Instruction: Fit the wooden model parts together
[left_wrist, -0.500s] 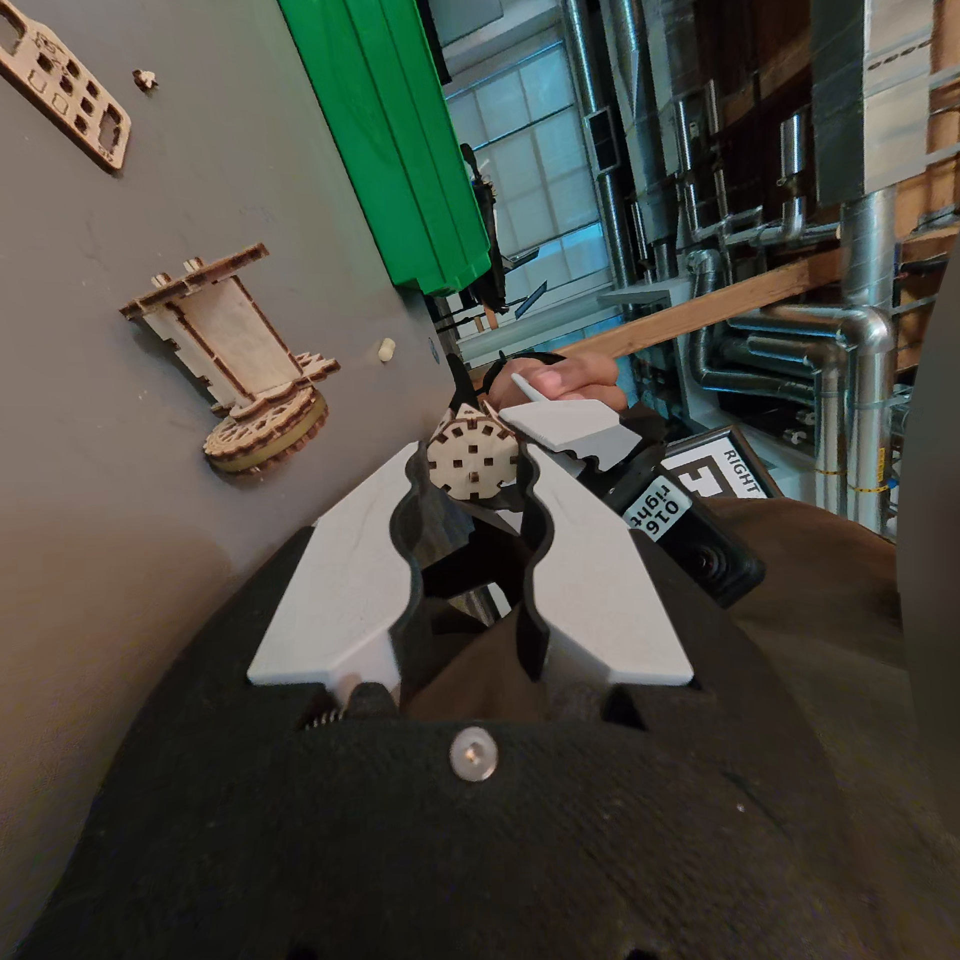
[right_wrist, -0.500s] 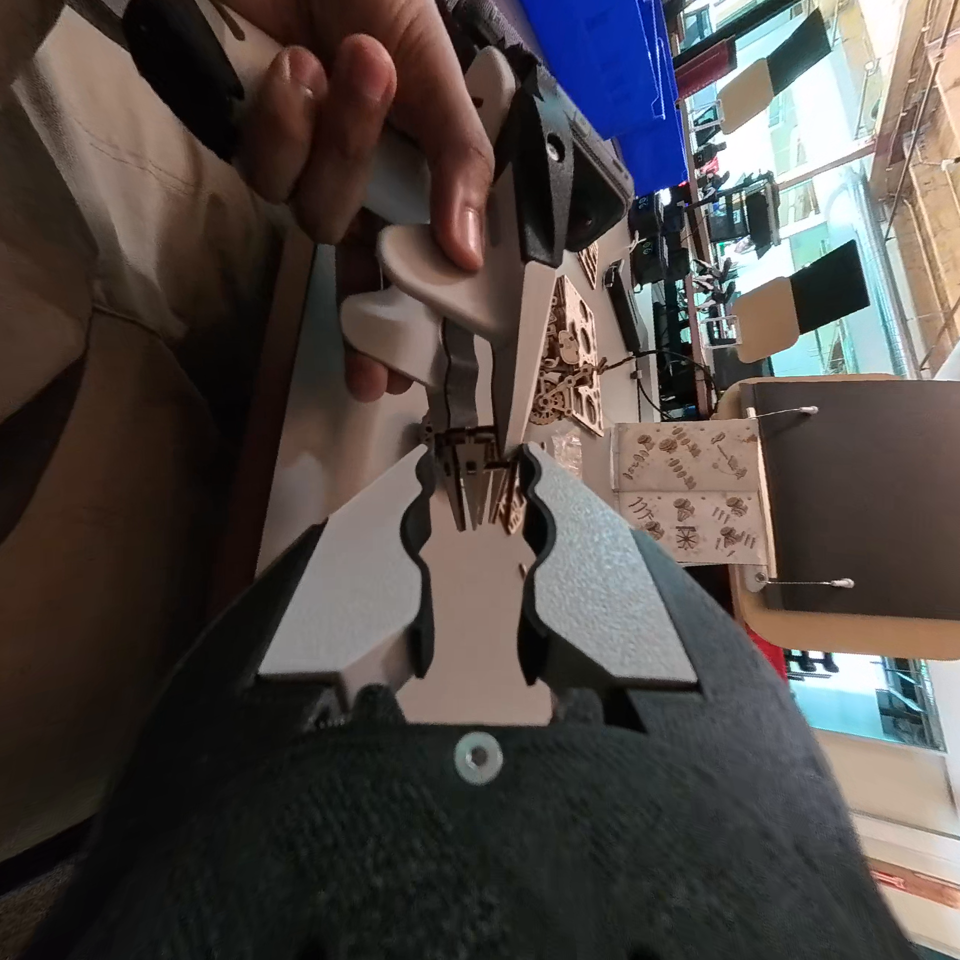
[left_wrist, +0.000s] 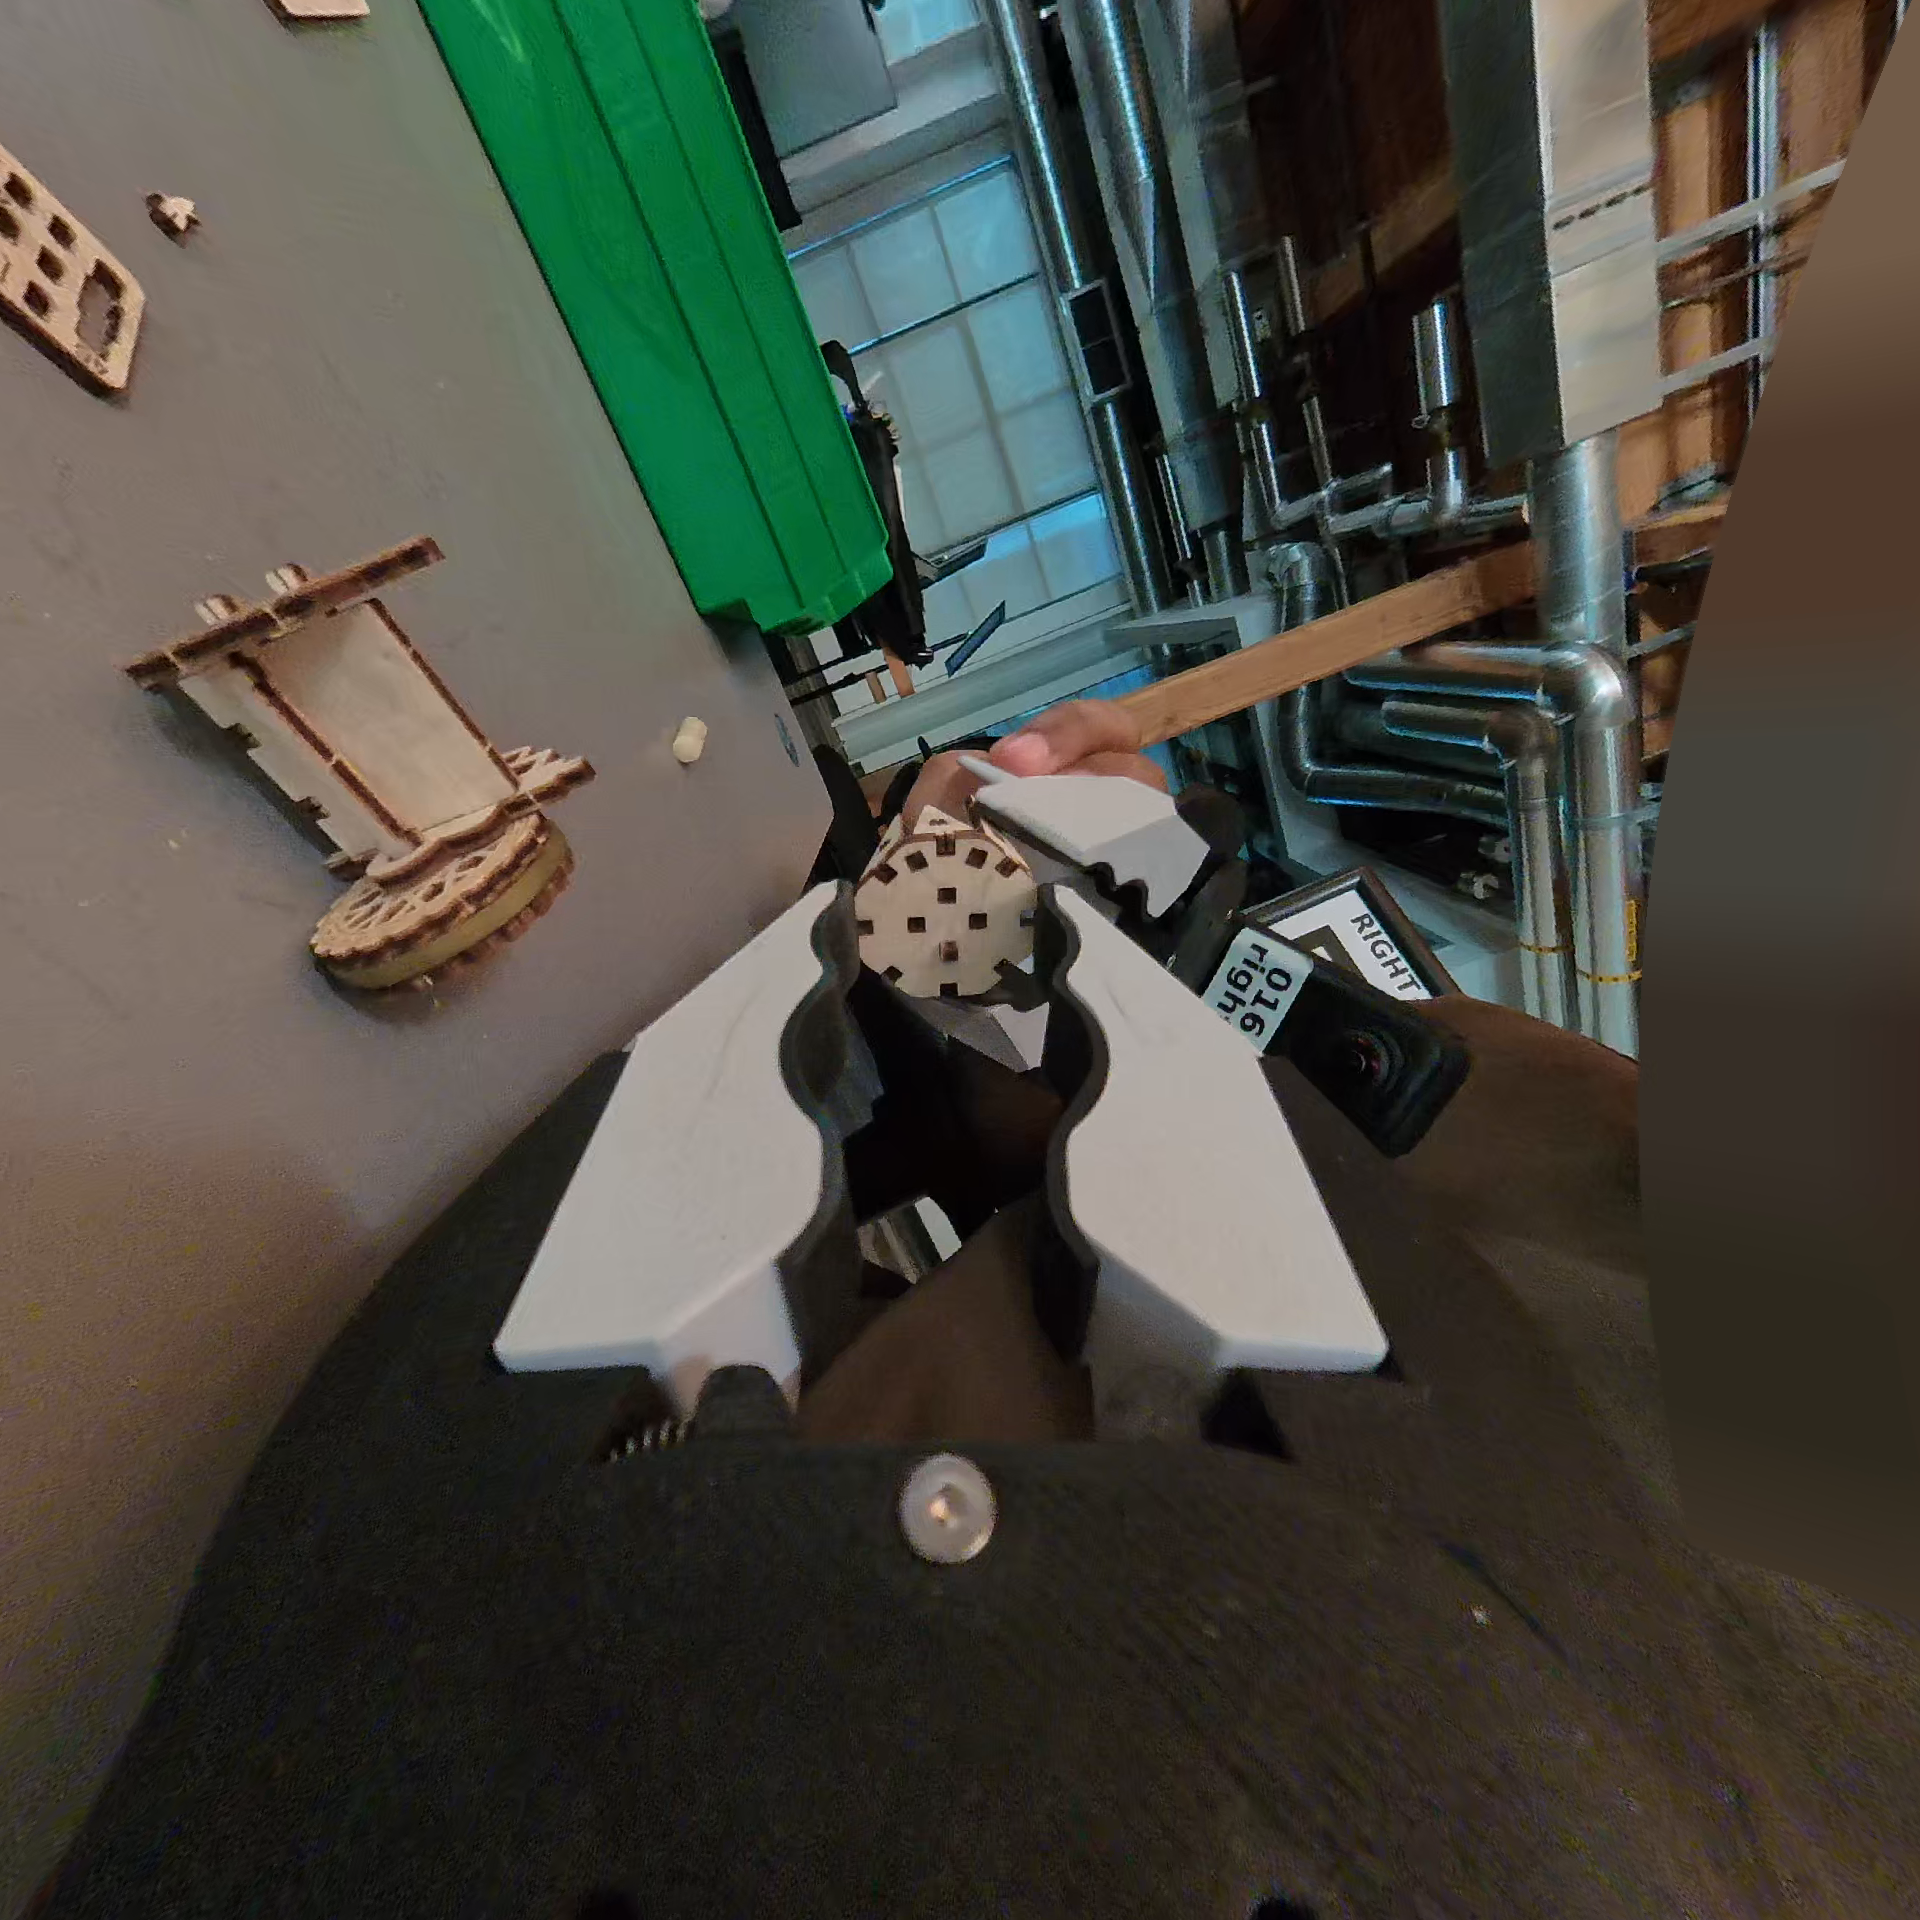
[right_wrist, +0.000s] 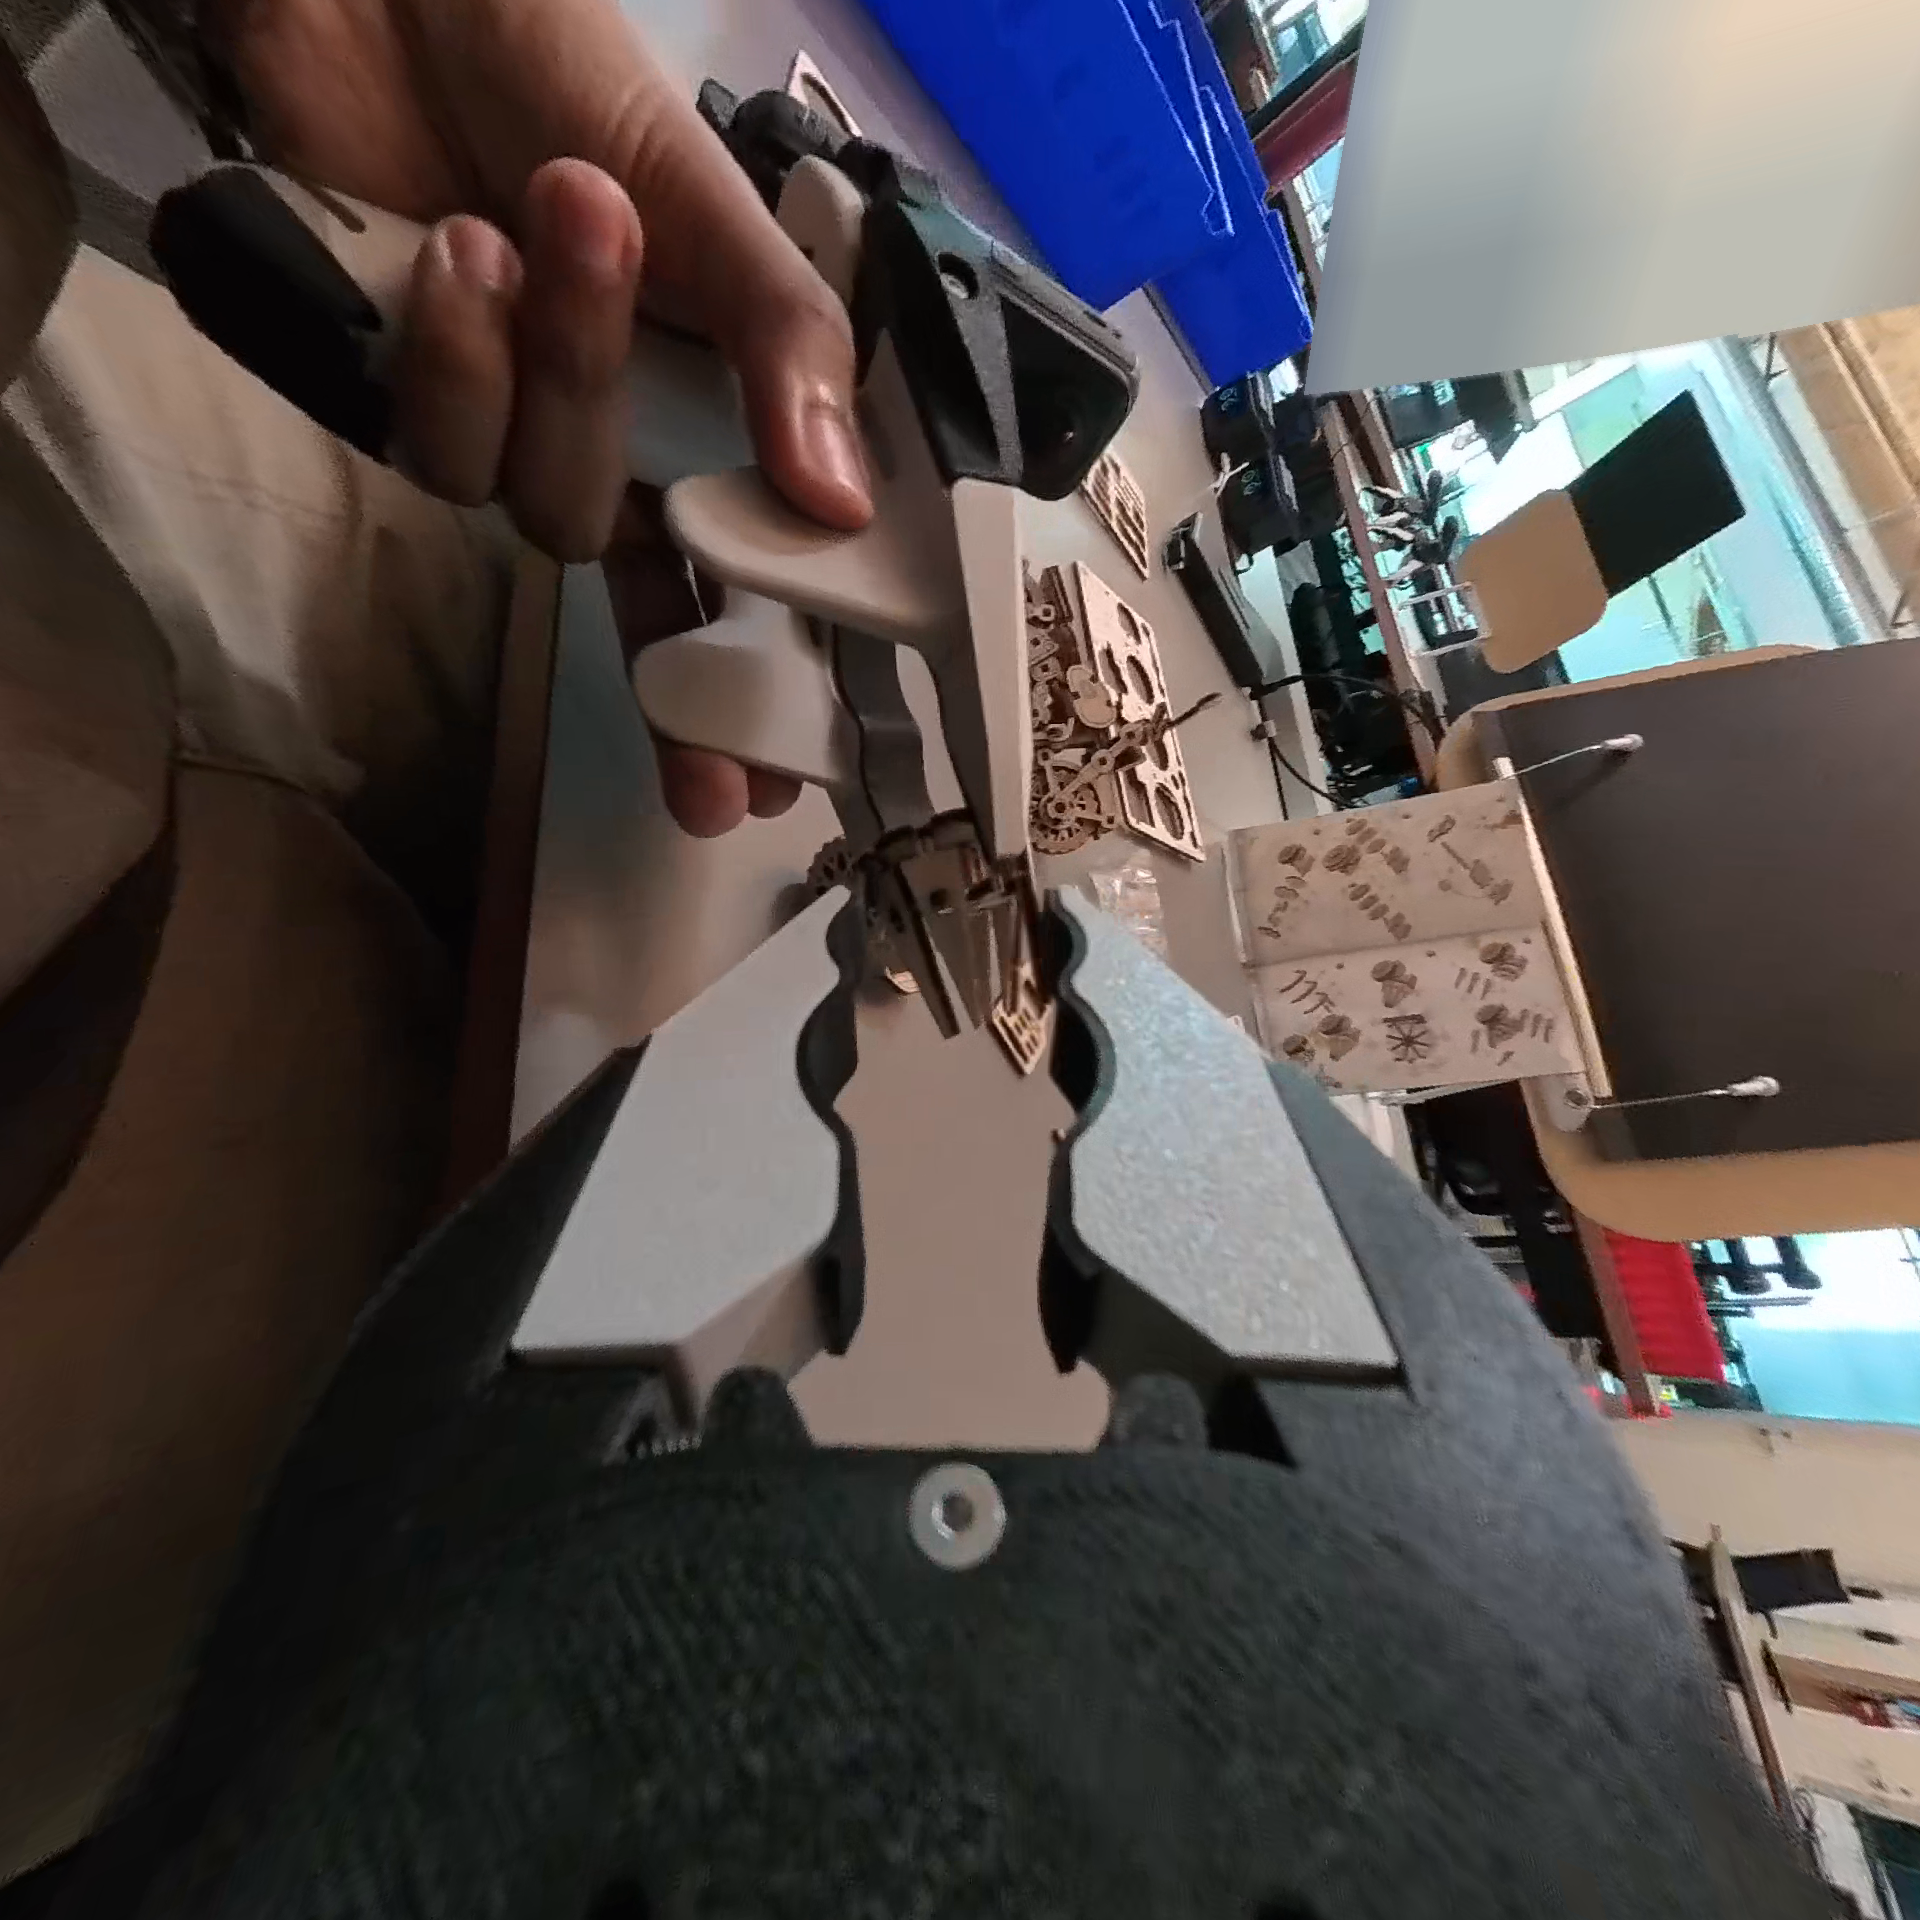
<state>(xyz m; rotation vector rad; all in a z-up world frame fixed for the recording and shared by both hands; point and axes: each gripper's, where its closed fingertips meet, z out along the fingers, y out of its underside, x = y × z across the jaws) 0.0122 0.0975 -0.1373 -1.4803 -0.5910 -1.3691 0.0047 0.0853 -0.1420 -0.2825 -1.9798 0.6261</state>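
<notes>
On the grey counter (left_wrist: 260, 1039) lie 1 perforated strip (left_wrist: 57, 281), 2 small bits and 1 wooden tower (left_wrist: 364, 758) on a gear base, left of 1 green bin (left_wrist: 665, 312). The left gripper (left_wrist: 940, 940), tilted sideways, has its fingers (left_wrist: 707, 1122) pinching 1 slotted disc part (left_wrist: 940, 920). The right gripper (right_wrist: 951, 951) meets it head-on, its fingers (right_wrist: 1195, 1143) closed on the same part's (right_wrist: 951, 925) ribbed end, off the counter. 1 hand (right_wrist: 582, 312) grips the left handle. 2 cutout sheets (right_wrist: 1112, 717) lie beyond, near 1 blue bin (right_wrist: 1091, 135).
</notes>
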